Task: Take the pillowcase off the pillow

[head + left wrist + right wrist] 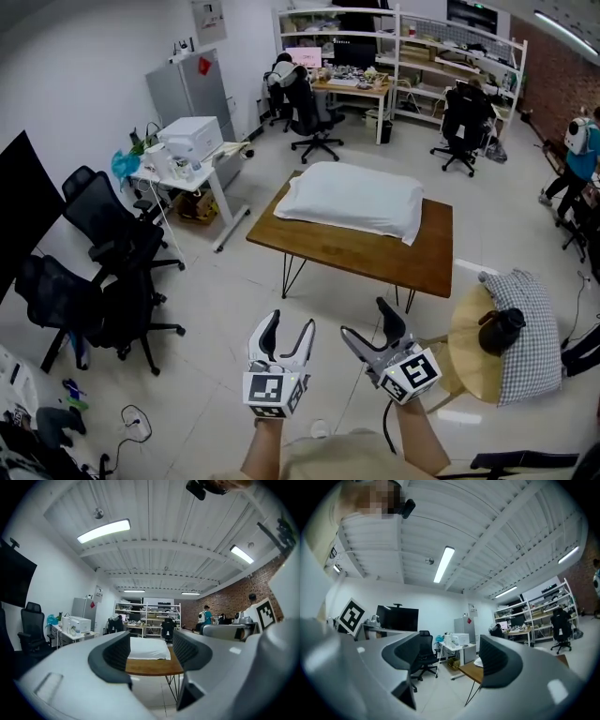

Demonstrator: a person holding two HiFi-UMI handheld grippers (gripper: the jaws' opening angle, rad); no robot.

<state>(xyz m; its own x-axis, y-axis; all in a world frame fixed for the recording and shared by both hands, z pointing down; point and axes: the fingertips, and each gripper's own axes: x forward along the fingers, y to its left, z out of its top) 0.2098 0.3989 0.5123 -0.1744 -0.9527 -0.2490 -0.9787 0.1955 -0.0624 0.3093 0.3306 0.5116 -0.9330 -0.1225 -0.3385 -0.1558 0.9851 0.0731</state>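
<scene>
Two tools [290, 322] [365, 317] agape, empty.

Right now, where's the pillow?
In the head view, the pillow lies on the wooden table at mid-frame, right of the white printer.

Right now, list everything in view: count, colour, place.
table: one, brown wood, room centre
pillow: one, white, on the table
round stool: one, pale wood, right
checked cushion: one, black-and-white, beside the round stool
black object: one, on that stool, kind unclear
office chairs: four, black, two left, two at back
printer: one, white, left by the wall
cabinet: one, grey, back left
shelving: one run, white, back wall
left hand-held gripper: one, grey, open, empty
right hand-held gripper: one, grey, open, empty
</scene>
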